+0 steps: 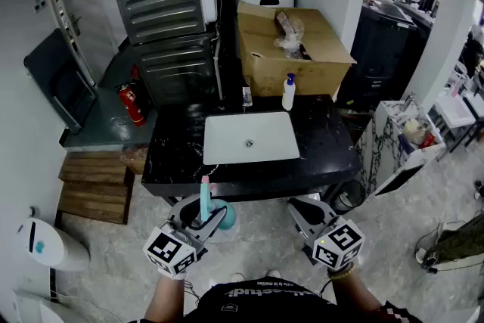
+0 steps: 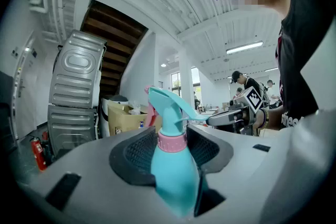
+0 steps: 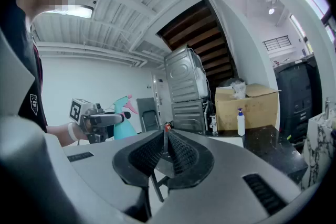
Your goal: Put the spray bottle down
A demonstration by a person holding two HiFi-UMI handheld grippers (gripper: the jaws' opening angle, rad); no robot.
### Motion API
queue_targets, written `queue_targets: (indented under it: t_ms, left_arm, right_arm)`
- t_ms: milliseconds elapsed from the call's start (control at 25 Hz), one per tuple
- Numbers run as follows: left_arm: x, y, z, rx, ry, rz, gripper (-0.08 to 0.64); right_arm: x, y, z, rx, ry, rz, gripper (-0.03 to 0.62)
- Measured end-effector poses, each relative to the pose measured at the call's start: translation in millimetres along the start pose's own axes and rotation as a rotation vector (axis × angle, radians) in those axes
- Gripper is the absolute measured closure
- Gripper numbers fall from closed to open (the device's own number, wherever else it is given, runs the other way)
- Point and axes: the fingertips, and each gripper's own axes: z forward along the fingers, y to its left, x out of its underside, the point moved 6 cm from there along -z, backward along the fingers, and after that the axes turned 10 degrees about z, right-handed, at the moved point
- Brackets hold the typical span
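Observation:
A teal spray bottle [image 1: 205, 197] with a pink collar and trigger stands upright between the jaws of my left gripper [image 1: 203, 218], which is shut on its body just below the neck. In the left gripper view the spray bottle [image 2: 172, 165] fills the gap between the dark ribbed pads [image 2: 137, 152], nozzle pointing right. My left gripper hangs in the air just in front of the black counter [image 1: 174, 155]. My right gripper [image 1: 306, 212] is level beside it, shut and empty; its pads [image 3: 178, 153] meet in the right gripper view.
A white sink basin [image 1: 251, 138] is set in the counter. Behind it are a white pump bottle [image 1: 288, 93] and an open cardboard box [image 1: 291, 49]. Stacked grey machines [image 1: 162, 11] and a red fire extinguisher [image 1: 132, 104] stand at the left, a marble-patterned rack [image 1: 393, 136] at the right.

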Motion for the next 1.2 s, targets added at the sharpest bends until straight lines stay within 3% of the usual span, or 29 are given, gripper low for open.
queue_targets:
  t_ms: [760,1200]
  left_arm:
    - [-0.5,-5.1,5.1,-0.004,0.003,-0.002,0.364]
    - [-1.5,-19.3,32.0,0.016,0.008,-0.010,0.364]
  right_arm:
    - [4.8,-5.2,-1.5,-0.051,0.011,0.021,0.551]
    - [6.0,-31.6,-20.0,-0.048,0.023,0.032,0.551]
